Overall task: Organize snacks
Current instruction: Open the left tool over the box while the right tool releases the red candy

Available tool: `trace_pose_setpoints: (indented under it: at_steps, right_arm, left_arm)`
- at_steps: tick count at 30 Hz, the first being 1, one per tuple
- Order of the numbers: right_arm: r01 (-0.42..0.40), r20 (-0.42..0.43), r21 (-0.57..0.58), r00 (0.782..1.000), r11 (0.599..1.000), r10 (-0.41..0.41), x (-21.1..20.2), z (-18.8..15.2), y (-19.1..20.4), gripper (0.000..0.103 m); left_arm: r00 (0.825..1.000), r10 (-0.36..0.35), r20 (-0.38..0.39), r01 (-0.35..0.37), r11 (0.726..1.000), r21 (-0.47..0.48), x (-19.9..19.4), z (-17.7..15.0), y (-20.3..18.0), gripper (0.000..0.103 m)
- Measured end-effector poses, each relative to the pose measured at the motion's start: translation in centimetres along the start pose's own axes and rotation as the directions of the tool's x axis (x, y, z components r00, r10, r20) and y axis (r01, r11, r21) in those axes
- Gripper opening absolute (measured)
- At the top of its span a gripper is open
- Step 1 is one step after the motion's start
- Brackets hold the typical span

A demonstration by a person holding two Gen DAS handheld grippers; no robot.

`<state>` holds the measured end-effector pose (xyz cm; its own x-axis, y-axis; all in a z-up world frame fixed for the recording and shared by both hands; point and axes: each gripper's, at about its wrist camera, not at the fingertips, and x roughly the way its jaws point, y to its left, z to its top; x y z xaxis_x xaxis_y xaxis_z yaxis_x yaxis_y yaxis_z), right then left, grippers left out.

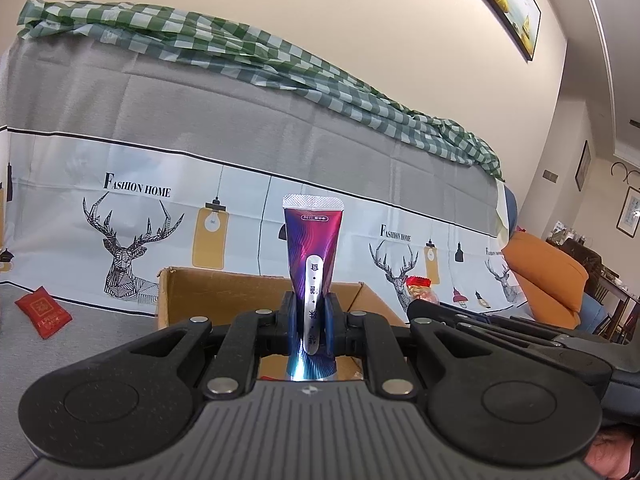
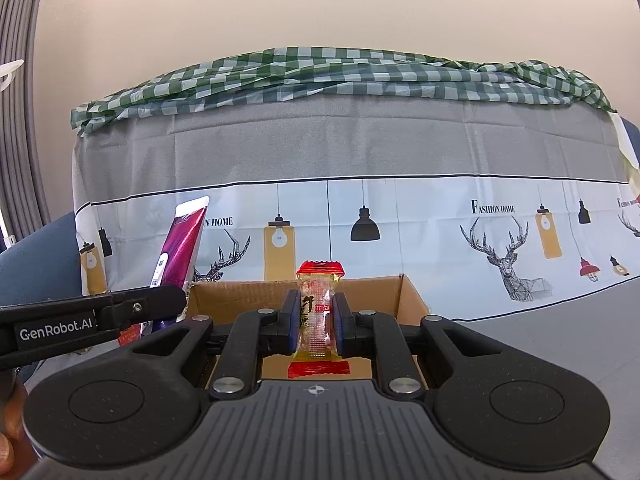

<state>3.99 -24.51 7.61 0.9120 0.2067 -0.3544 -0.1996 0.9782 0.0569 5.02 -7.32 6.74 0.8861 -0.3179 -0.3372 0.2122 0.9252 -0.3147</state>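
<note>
My left gripper [image 1: 311, 312] is shut on a purple and magenta tube pack [image 1: 310, 252] that stands upright between the fingers, above the open cardboard box [image 1: 208, 292]. My right gripper [image 2: 317, 316] is shut on a yellow snack packet with red ends [image 2: 318, 312], held upright over the same box [image 2: 404, 300]. The tube pack also shows in the right wrist view [image 2: 180, 244], at the left, with the left gripper's arm [image 2: 80, 320] below it. The right gripper's snack shows in the left wrist view [image 1: 420, 288], at the right.
The box sits on a grey sofa seat against a backrest cover printed with deer and lamps [image 1: 132, 240]. A red packet [image 1: 43, 312] lies on the seat left of the box. A green checked cloth [image 2: 340, 72] lies on the backrest top. An orange cushion [image 1: 548, 280] is at the right.
</note>
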Motion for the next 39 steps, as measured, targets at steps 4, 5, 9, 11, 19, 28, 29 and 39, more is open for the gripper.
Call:
trace_pose_setpoints:
  at_steps: [4,5,9,11,19,28,29,39]
  right_arm:
    - [-0.001,0.001,0.0,1.0,1.0,0.001,0.0,-0.02,-0.02,0.017]
    - [-0.001,0.001,-0.001,1.0,1.0,0.001,0.01,-0.03,-0.02,0.017]
    - [-0.001,0.001,-0.001,1.0,1.0,0.001,0.01,-0.03,-0.03,0.017]
    - [-0.001,0.001,0.0,1.0,1.0,0.001,0.03,-0.02,-0.05,0.018]
    - [-0.001,0.002,-0.002,1.0,1.0,0.001,-0.02,-0.01,0.01,0.017]
    - [-0.001,0.003,-0.003,1.0,1.0,0.001,-0.07,-0.05,0.09,0.017]
    - [-0.002,0.003,-0.002,1.0,1.0,0.002,-0.06,-0.04,0.06,0.017]
    - [0.042,0.0,0.025,0.999,0.999,-0.042,-0.09,0.08,-0.27,0.033]
  left_arm:
    - [1.0,-0.001,0.0,0.001,1.0,0.001,0.12,0.01,-0.06,0.014]
    - [1.0,-0.001,0.0,0.001,1.0,0.0,0.11,0.0,-0.03,0.014]
    - [1.0,-0.003,0.003,0.003,1.0,0.001,0.07,0.01,-0.08,0.014]
    - [1.0,-0.004,0.001,0.004,1.0,0.001,0.08,-0.01,-0.1,0.014]
    - [1.0,-0.005,0.004,0.005,1.0,0.002,0.09,-0.02,-0.14,0.014]
    - [1.0,-0.005,0.004,0.005,1.0,0.001,0.13,-0.03,-0.16,0.014]
    - [1.0,-0.005,0.004,0.005,1.0,0.001,0.13,-0.04,-0.16,0.014]
    - [0.999,-0.025,-0.032,0.024,0.999,-0.024,0.7,-0.21,0.01,0.03]
